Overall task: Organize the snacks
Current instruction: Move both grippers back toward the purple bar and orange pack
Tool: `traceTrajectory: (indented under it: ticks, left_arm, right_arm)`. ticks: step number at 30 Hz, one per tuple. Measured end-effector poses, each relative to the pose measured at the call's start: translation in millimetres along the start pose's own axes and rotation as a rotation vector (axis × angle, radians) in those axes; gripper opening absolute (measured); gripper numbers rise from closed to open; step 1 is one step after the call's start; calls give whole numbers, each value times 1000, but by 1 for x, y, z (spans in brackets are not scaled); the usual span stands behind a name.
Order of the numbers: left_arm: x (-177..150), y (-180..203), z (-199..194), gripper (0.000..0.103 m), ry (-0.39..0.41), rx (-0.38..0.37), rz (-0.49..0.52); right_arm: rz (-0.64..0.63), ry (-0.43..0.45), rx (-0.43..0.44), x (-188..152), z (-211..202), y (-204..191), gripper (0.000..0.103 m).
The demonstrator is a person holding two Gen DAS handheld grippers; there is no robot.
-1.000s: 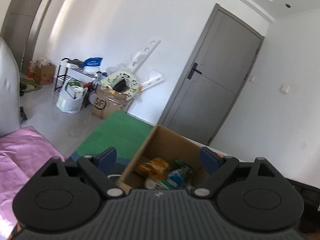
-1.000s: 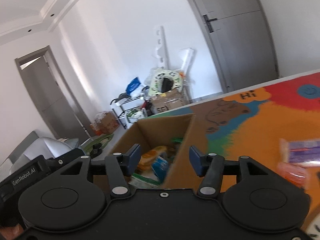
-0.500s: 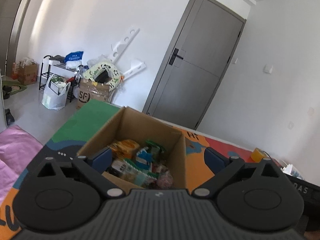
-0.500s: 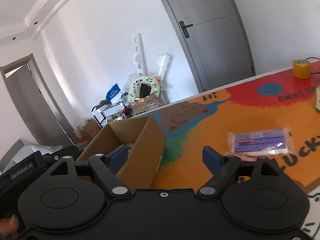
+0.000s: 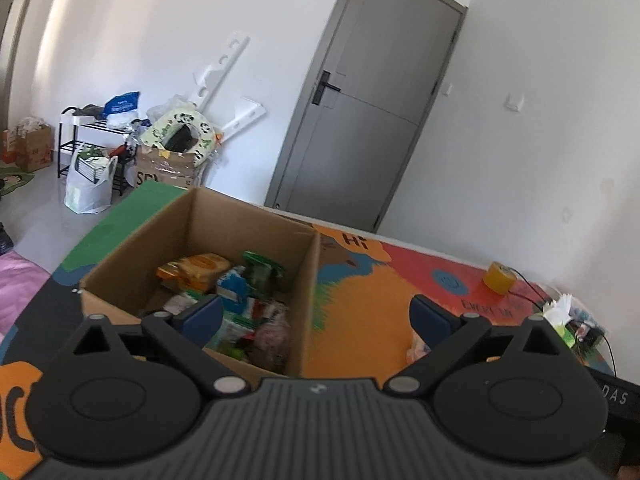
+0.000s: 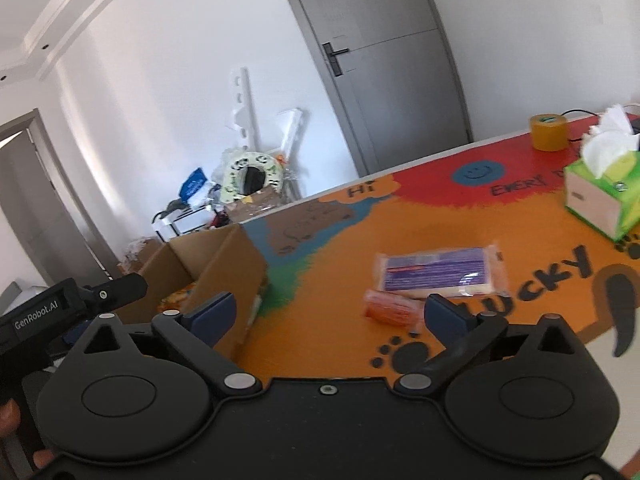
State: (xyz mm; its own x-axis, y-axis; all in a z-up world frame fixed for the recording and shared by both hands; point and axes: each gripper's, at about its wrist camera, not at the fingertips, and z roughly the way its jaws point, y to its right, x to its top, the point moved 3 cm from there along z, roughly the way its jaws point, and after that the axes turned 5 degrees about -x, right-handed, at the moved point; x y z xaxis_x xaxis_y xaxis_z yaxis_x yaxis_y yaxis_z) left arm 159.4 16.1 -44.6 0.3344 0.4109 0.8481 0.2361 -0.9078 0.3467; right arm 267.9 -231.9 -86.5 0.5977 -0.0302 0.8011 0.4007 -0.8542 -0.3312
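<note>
Left gripper (image 5: pixel 316 316) was spread wide, empty, above the cardboard box (image 5: pixel 308 280) of snack packs at its 11 o'clock. Right gripper (image 6: pixel 326 316) also gaped wide with nothing held; purple packet (image 6: pixel 440 272) and orange packet (image 6: pixel 390 307) lay touching on the mat (image 6: pixel 328 280) at 1 o'clock, box at 10.

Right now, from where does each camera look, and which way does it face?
Left wrist view: sits on the left gripper, faces down into the cardboard box full of snacks; both open fingers show.
Right wrist view: sits on the right gripper, faces across the colourful table mat toward the purple packet and orange packet; open fingers show, with the left gripper's body at the left edge.
Shared: the box, the mat, the yellow tape roll, the tissue box and the grey door.
</note>
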Motion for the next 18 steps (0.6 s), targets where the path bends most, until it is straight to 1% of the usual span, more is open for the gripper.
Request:
traceTrajectory:
  ticks: [7,11,18]
  left_arm:
    - [-5,18,15,99,-29,-22,17]
    - [-8,32,25,99,-43,-45,35]
    - [-17,55,49,99,-92,-76,65]
  right_arm:
    - [33,9,-65,1,-1,29,102]
    - [57,9,-84,0,1,43,102]
    - [78,24,-121,0,3,62,102]
